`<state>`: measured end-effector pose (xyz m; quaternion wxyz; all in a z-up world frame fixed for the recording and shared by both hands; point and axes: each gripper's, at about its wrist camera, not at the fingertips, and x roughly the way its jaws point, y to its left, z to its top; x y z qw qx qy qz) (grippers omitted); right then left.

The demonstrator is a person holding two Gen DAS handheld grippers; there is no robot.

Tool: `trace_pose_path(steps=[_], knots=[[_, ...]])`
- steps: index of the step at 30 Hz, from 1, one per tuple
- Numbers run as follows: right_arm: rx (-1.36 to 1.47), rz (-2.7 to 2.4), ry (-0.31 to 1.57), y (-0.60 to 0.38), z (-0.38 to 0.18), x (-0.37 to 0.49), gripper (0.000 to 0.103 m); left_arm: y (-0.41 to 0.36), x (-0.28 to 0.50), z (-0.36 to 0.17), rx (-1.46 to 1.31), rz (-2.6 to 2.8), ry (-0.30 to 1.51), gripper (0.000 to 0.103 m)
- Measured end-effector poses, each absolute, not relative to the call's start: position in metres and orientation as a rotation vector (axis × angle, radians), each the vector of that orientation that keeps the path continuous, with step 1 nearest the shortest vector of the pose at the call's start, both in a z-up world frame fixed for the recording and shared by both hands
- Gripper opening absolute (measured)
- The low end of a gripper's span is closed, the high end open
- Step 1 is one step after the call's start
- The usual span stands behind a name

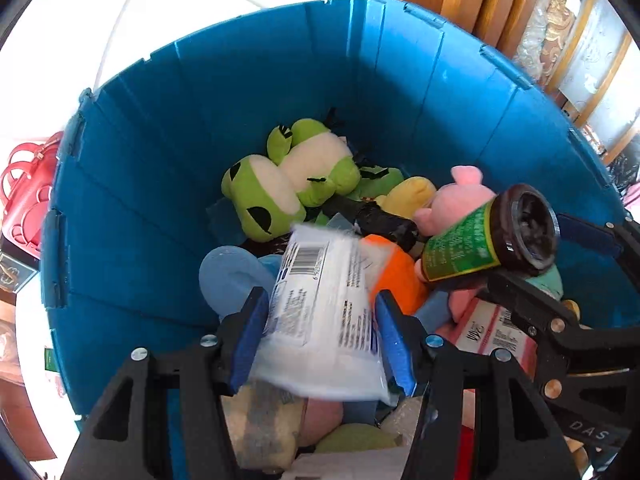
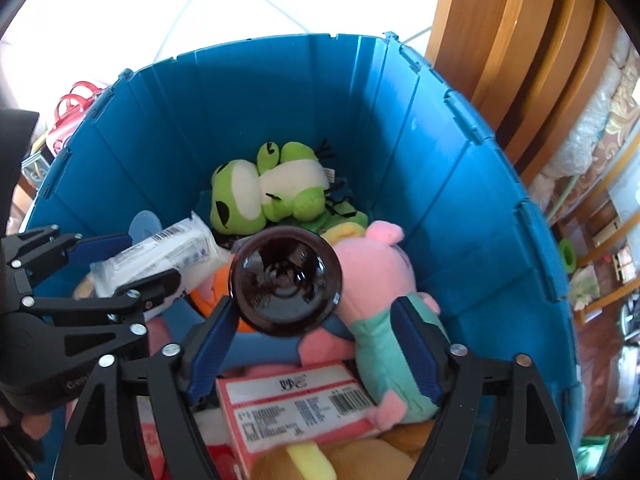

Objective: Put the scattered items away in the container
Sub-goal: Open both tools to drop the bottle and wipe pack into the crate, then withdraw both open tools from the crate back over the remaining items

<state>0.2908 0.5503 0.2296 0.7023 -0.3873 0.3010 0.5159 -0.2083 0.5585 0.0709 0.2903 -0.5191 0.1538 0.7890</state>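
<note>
Left jaws: closed on a white packet [image 1: 320, 312] with a barcode. Both blue pads [image 1: 256, 340] press its sides, at about half their span. The packet hangs inside the rim of the blue container [image 1: 280, 92], above the pile and not yet resting on it, its barcode end pointing towards the far wall.

Right jaws: standing wide. A dark bottle with a green label [image 1: 464, 248] sits between them, its round dark end facing the right wrist camera. In that view the pad on the picture's left meets the bottle's edge. The opposite pad is clear of the bottle and lies against the pink pig plush [image 2: 372, 276]. I record no grip on the bottle. Whether it rests on the toys beneath I cannot tell.

Container contents, as observed:
- A green frog plush [image 1: 280, 184] lies near the far wall.
- The pig plush, in a teal garment, lies towards the right side.
- An orange soft item [image 1: 396, 276] lies between the packet and the bottle.
- A pink-and-white box [image 2: 296, 404] with a barcode lies flat at the near side, just beside the pig.
- Further soft toys, yellow and tan, are partly hidden below my jaws.

Surroundings: the container stands on a pale tiled floor [image 2: 200, 8], beside wooden furniture [image 2: 500, 40]. A red bag [image 1: 24, 196] lies outside its left wall.
</note>
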Motion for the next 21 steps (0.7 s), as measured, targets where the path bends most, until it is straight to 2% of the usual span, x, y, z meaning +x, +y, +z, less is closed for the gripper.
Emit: trace_pose_path(steps=[11,14,17,19,21], knots=[[-0.786,1.193,0.663,0.509,0.245,0.295,0.081,0.531,-0.172,0.105,-1.249,2.152,0.419,0.054],[-0.744,1.229,0.647,0.494,0.256,0.288,0.091,0.516,-0.162,0.120,-1.188,2.182,0.396,0.054],[-0.701,1.273,0.627,0.479,0.267,0.278,0.093,0.497,-0.152,0.135,-1.144,2.204,0.350,0.054],[-0.679,1.299,0.613,0.471,0.274,0.270,0.099,0.483,-0.145,0.144,-1.117,2.227,0.330,0.054],[-0.665,1.324,0.592,0.466,0.279,0.259,0.100,0.470,-0.138,0.151,-1.088,2.252,0.310,0.055]])
